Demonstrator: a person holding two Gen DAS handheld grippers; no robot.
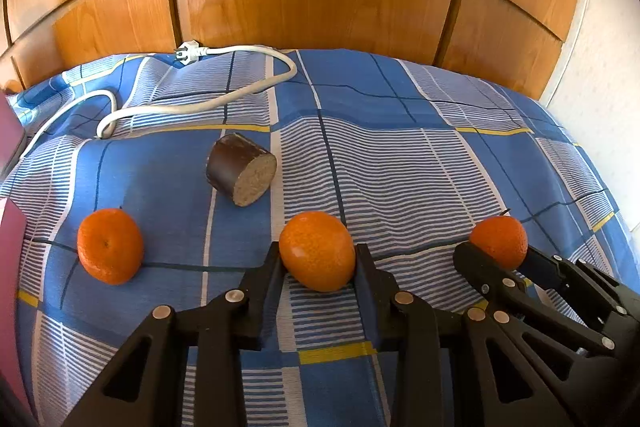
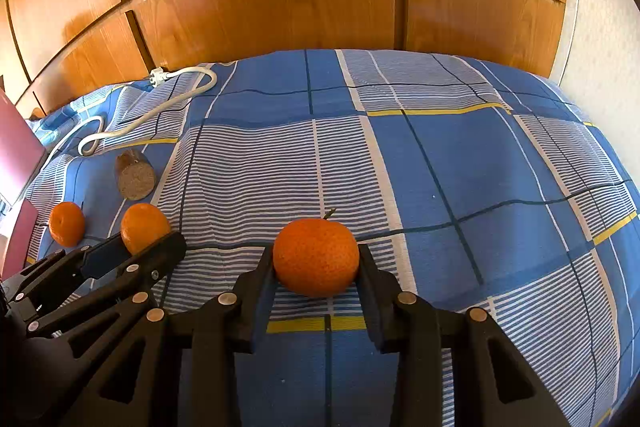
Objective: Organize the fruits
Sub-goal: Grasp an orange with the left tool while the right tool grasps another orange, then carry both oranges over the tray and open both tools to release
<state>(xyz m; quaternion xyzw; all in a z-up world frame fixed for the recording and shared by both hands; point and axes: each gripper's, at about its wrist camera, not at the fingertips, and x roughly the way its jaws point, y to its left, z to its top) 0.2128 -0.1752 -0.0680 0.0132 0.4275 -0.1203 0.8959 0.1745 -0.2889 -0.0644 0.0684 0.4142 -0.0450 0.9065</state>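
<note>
On the bed (image 1: 400, 131), left claw (image 1: 318, 259) grips the middle mandarin (image 1: 316, 251), right claw (image 2: 316, 259) grips the stemmed mandarin (image 2: 316, 257); bare cover right, edge far off.

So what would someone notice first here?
Probably three bright mandarins in a row on the blue checked bedspread. The left tongs clamp the middle mandarin, and the right tongs clamp the right mandarin. The left mandarin sits free near a brown cut loaf.
</note>
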